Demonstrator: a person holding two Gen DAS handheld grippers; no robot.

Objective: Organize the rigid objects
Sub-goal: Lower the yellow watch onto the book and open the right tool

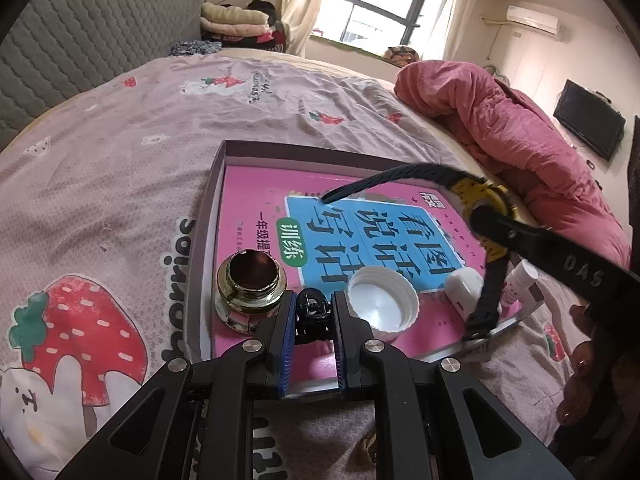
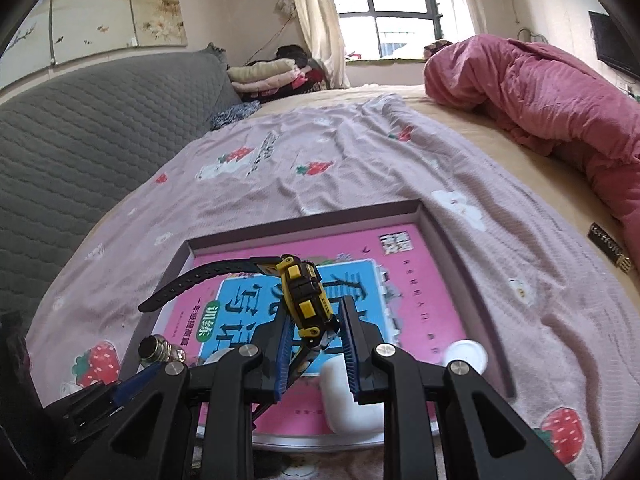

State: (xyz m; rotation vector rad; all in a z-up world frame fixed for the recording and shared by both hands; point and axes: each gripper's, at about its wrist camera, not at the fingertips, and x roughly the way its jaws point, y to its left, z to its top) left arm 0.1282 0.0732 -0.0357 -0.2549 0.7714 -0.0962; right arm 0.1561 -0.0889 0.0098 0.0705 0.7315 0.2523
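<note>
Left tongs (image 1: 312,312) clamped on small black clip (image 1: 311,309), above tray (image 1: 218,184) on bed. Right tongs (image 2: 316,332) clamped on yellow-black watch (image 2: 306,300); watch on edge above tray, strap (image 2: 200,280) running left.

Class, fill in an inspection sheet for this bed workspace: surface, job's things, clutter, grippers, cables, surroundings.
Surface: strawberry-print sheet on a bed, bearing a shallow tray lined with a pink book.
Job's things: brass fitting, white cap, white case, small tube in the tray.
Clutter: pink quilt, folded laundry.
Grippers: left gripper shut on black clip; right gripper shut on yellow watch.
Cables: nothing seen.
Surroundings: window, television.
</note>
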